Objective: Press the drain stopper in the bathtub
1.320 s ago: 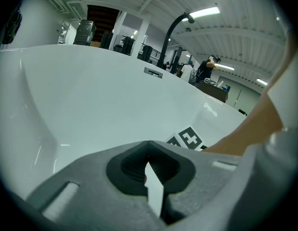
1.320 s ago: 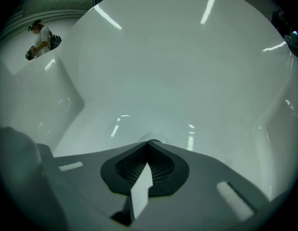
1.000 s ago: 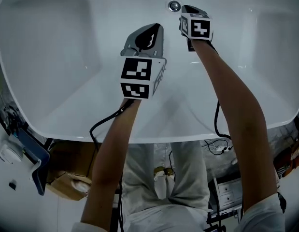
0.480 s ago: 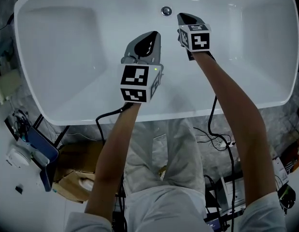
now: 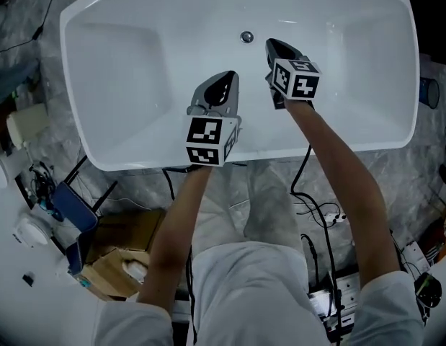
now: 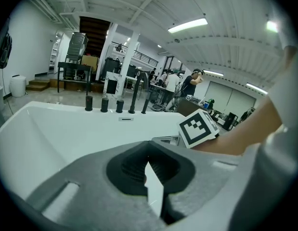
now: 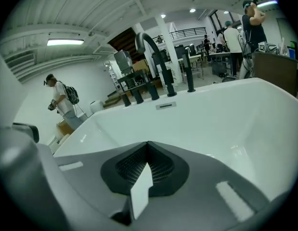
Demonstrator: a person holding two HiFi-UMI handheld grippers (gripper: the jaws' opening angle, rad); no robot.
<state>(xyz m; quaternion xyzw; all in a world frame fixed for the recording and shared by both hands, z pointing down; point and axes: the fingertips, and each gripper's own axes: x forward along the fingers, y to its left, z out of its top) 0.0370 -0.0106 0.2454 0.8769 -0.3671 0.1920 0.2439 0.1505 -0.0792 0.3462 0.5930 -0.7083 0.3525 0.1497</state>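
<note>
From above, the white bathtub (image 5: 122, 63) has a small round metal drain stopper (image 5: 246, 37) on its floor near the far wall. My right gripper (image 5: 279, 49) hovers just right of and nearer than the stopper, jaws shut and empty. My left gripper (image 5: 219, 85) hangs over the tub's near middle, also shut on nothing. In the left gripper view the shut jaws (image 6: 148, 146) point across the tub, with the right gripper's marker cube (image 6: 198, 127) beyond. The right gripper view looks past its closed jaws (image 7: 148, 147) at the tub's far wall (image 7: 211, 114); the stopper is hidden there.
Black faucet fittings (image 7: 153, 88) and an overflow slot (image 7: 166, 105) line the tub's far rim. Cables (image 5: 316, 211), a cardboard box (image 5: 114, 262) and a blue object (image 5: 68, 207) lie on the floor near my legs. People stand in the workshop behind.
The head view has pulled back, so the tub looks smaller. Both grippers have drawn up and away; the right one, which was right next to the stopper, is farther from it.
</note>
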